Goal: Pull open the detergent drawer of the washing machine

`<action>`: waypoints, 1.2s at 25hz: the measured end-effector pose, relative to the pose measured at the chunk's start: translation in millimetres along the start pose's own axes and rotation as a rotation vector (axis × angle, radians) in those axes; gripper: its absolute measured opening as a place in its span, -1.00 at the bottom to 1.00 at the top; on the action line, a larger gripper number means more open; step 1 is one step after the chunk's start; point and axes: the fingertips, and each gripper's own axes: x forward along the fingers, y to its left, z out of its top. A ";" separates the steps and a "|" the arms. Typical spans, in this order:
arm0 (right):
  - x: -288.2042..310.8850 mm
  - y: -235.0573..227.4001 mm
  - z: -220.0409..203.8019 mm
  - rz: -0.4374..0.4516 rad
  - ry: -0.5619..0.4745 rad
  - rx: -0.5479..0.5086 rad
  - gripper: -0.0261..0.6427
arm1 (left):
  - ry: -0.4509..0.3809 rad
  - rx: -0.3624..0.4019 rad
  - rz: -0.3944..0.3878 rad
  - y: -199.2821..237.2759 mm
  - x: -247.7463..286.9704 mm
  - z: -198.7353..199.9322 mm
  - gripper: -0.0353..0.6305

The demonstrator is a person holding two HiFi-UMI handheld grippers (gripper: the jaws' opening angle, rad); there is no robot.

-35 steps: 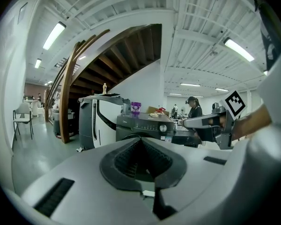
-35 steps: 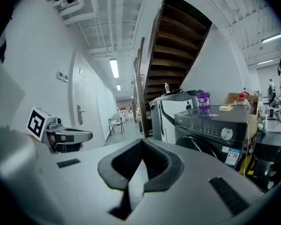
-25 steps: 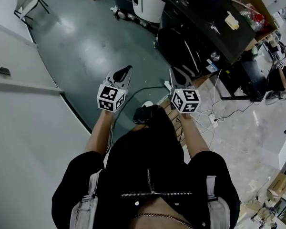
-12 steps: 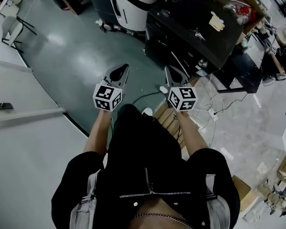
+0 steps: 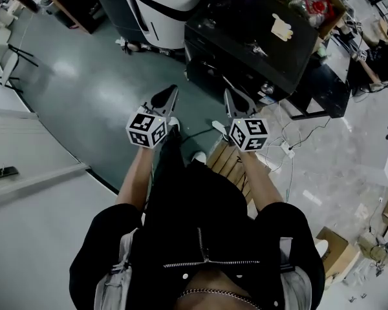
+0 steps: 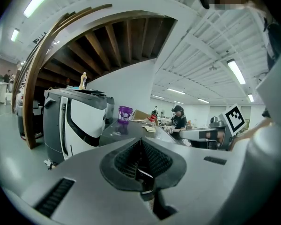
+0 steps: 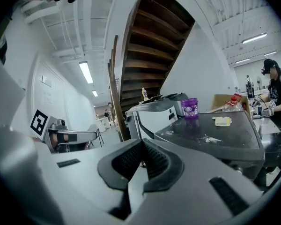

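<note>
My left hand-held gripper, clenched on nothing, hangs short of the worktop; the white machine left of the worktop is probably the washer, its drawer not in sight. My right hand-held gripper is clenched empty too. Cables on the floor right of the worktop could trip me, and the worktop's corner crowds my way in.

Floor, upper left: smooth, glossy. Black cabinet top: matt, dusty. Stairs: dark wood. Shell of left gripper: matt grey plastic; pads ribbed black.
</note>
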 end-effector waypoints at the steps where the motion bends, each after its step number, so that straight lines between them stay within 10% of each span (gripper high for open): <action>1: 3.9 -2.6 1.6 -0.009 -0.001 0.000 -0.90 | -0.005 -0.012 -0.013 3.4 6.0 1.4 -0.83; 14: 70.3 -22.0 20.6 -0.111 0.009 0.017 -0.90 | 0.025 -0.126 -0.142 63.5 95.3 -2.0 -0.83; 30: 125.7 -36.8 -23.0 -0.160 0.089 0.029 -0.90 | -0.042 -0.598 -0.339 110.1 181.1 -82.1 -0.82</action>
